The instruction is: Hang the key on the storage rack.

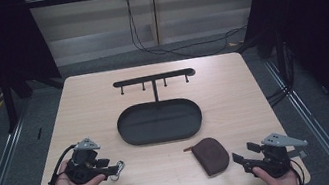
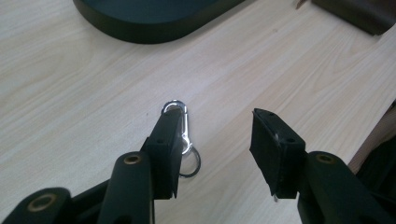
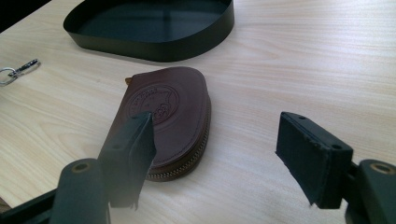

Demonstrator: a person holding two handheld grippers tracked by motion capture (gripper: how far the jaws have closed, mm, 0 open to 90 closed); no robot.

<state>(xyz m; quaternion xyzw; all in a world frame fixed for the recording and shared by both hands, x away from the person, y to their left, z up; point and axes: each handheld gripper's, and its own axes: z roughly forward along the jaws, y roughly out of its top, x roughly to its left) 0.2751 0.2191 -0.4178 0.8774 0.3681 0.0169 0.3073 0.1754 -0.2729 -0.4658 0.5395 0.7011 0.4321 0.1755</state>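
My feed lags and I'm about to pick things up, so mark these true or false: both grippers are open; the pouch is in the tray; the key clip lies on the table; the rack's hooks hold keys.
1. Both the left gripper and the right gripper are open. True.
2. The pouch is in the tray. False: it lies on the table, in front of the tray.
3. The key clip lies on the table. True.
4. The rack holds keys. False: its hooks are bare.

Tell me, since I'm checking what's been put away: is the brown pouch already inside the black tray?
No, the brown pouch lies on the table in front of the black tray, outside its rim.
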